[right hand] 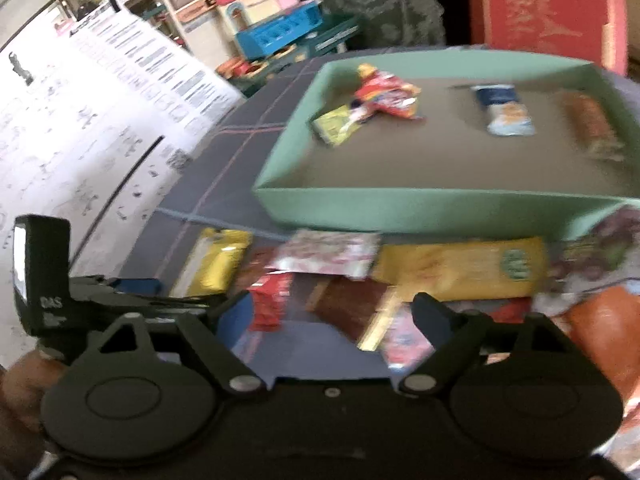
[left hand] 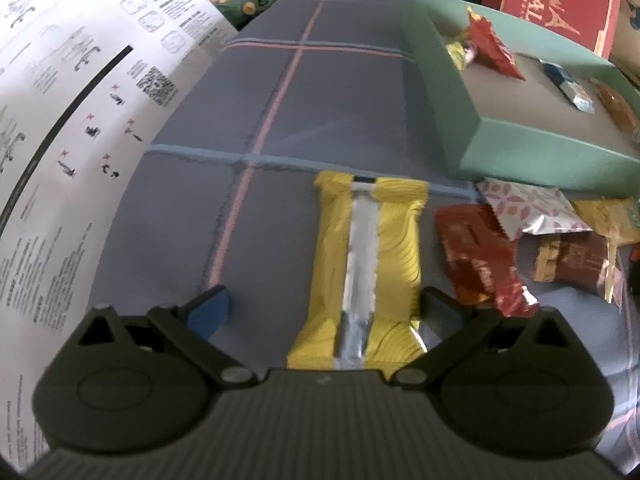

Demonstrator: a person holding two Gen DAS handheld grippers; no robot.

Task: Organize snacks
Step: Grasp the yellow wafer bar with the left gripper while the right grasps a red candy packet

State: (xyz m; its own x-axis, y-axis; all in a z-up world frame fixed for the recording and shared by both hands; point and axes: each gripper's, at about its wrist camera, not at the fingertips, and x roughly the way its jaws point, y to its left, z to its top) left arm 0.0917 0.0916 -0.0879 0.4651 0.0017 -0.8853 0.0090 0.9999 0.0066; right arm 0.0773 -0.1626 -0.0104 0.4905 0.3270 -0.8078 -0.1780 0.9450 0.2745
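Snacks lie in a loose pile on the grey checked cloth, just in front of the green tray (right hand: 420,204), which already holds a few packets. The yellow packet (left hand: 368,264) sits between your left claw (left hand: 324,312) fingers, which are spread and not yet pressing; its right edge is close to the right finger, so an off-centre close could push it sideways instead of pinching it. Your right claw (right hand: 332,316), spread wide with nothing held, tilts down over the overlapping brown wrapper (right hand: 352,308) and red packet (right hand: 270,300); closing here may catch two at once or a loose corner. Both claws angle steeply downward at the cloth.
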